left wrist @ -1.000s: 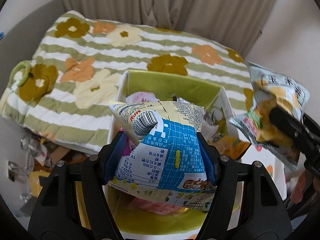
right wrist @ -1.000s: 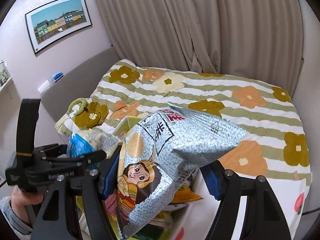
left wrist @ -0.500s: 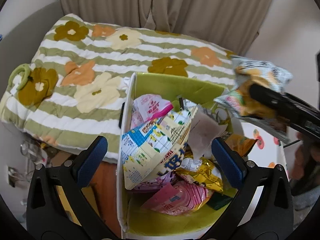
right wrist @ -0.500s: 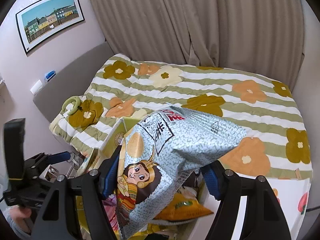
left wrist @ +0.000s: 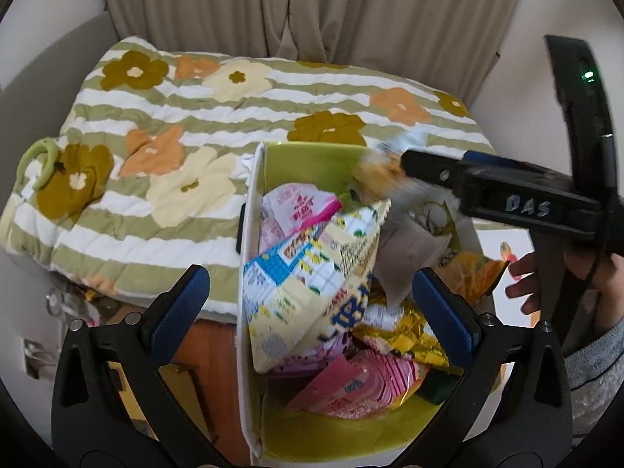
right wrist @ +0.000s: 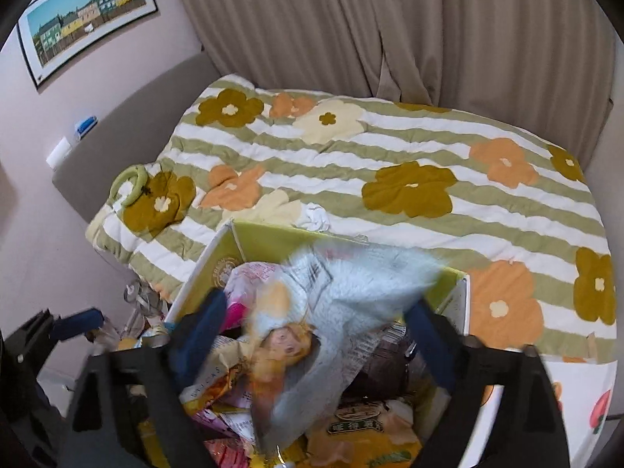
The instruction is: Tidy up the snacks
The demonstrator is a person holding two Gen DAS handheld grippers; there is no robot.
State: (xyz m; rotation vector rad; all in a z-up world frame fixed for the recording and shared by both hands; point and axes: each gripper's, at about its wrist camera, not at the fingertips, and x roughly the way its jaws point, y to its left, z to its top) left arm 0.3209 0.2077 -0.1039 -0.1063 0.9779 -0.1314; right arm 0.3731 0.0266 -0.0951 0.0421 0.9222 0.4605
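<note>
A white box with a yellow-green inside (left wrist: 312, 152) holds several snack packets. The yellow and blue packet (left wrist: 312, 277) lies on top of the pile. My left gripper (left wrist: 312, 296) is open and empty above it. My right gripper (right wrist: 316, 335) is open over the box (right wrist: 273, 234). The pale blue cartoon snack bag (right wrist: 343, 292) is blurred between its fingers, falling into the box. The right gripper also shows in the left wrist view (left wrist: 405, 171), with the blurred bag (left wrist: 378, 171) at its tip.
A green striped floral quilt (left wrist: 195, 124) covers the bed behind the box. A green ring (left wrist: 39, 156) lies on its left edge. Beige curtains hang behind. A white floral surface (right wrist: 585, 397) lies to the right of the box.
My left gripper opened and dropped the yellow and blue packet into the box. My right gripper moved over the box and opened; the pale blue bag is falling.
</note>
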